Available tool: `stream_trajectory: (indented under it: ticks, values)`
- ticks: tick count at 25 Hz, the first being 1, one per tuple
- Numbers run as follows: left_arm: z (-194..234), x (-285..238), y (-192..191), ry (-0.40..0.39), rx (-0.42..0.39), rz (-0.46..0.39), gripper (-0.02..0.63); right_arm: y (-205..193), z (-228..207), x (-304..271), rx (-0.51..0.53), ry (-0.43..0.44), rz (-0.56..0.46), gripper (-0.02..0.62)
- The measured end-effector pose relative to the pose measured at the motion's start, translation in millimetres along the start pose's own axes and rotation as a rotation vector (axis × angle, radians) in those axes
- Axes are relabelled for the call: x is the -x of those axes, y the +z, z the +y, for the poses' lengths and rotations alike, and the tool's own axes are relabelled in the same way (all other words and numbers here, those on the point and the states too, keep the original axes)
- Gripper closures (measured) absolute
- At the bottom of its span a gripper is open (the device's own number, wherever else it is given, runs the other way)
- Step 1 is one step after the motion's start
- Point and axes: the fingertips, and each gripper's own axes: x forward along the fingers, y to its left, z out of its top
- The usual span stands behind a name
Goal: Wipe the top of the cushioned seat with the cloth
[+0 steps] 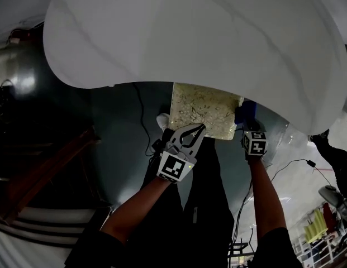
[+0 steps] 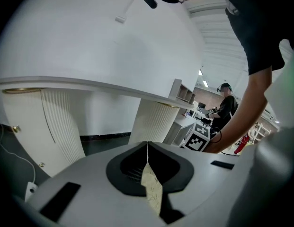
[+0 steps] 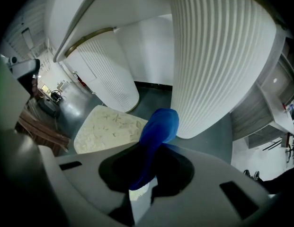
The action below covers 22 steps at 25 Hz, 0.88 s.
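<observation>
The cushioned seat (image 1: 204,110) is a cream, leaf-patterned square that sticks out from under a big white tabletop. My left gripper (image 1: 199,130) is at the seat's near edge. In the left gripper view its jaws (image 2: 147,161) are shut on a thin cream patterned edge of the seat (image 2: 152,189). At the seat's right side, my right gripper (image 1: 244,125) is shut on a blue cloth (image 1: 245,112). In the right gripper view the cloth (image 3: 157,134) hangs out of the jaws (image 3: 144,183) beside the seat (image 3: 106,126), above the floor.
The white round tabletop (image 1: 195,32) overhangs most of the seat. White ribbed pedestals (image 3: 218,56) stand close on the right and behind (image 3: 106,67). A black cable (image 1: 141,121) runs over the dark floor. Another person (image 2: 226,105) stands far off.
</observation>
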Motion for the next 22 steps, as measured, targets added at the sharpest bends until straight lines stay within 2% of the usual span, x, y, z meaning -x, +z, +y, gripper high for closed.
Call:
stream_trajectory:
  ticks: [3,6,9,13,18,22]
  values:
    - [12.3,16.6,-1.4,0.025,0.013,0.005,0.589,12.6,28.2,7.2,0.003,0.019,-0.024,0.523]
    - [22.6,30.8,2.9,0.036,-0.020,0.041,0.589,21.6,57.8,11.1,0.003,0.042,-0.032,0.523]
    - [27.4,51.9,0.4,0.049,0.014,-0.008,0.589,25.6,96.0,17.1,0.030,0.076,-0.028,0.523]
    - [47.8,80.0,4.7,0.074,-0.009,0.001,0.589,38.6,152.2,13.8,0.061,0.139,-0.035,0.523]
    - [80.1,117.4,-7.7,0.126,0.040,-0.018,0.589,44.2,227.7,1.7,0.085,0.239,0.003,0.523]
    - [107.6,147.1,-20.1,0.170,0.085,-0.033,0.589,43.2,275.0,-12.7,0.094,0.272,0.035,0.523]
